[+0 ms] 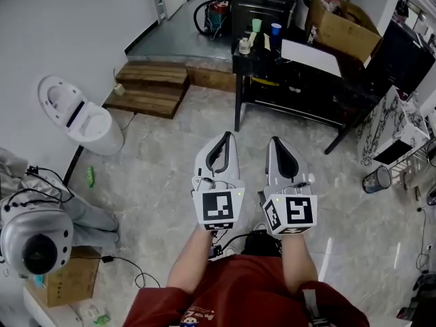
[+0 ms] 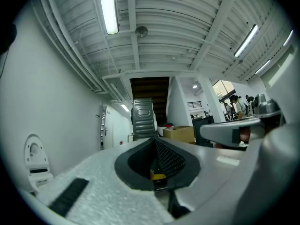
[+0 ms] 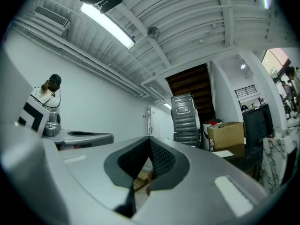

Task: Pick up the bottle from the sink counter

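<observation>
No bottle and no sink counter can be made out in any view. In the head view my left gripper point(image 1: 223, 139) and right gripper point(image 1: 276, 143) are held side by side at waist height over the marble floor, pointing forward. Both are shut with nothing between the jaws. In the left gripper view the left gripper point(image 2: 155, 140) has its jaws meeting at the tips, and the right gripper's side shows at the right. The right gripper point(image 3: 149, 140) looks the same in its own view, closed and empty.
Ahead stands a black table point(image 1: 300, 73) with a green cup point(image 1: 256, 25), a blue cup point(image 1: 275, 31) and a cardboard box point(image 1: 340, 26). A white toilet point(image 1: 82, 118) and wooden steps point(image 1: 150, 87) are at left. A small green thing point(image 1: 90, 176) lies on the floor.
</observation>
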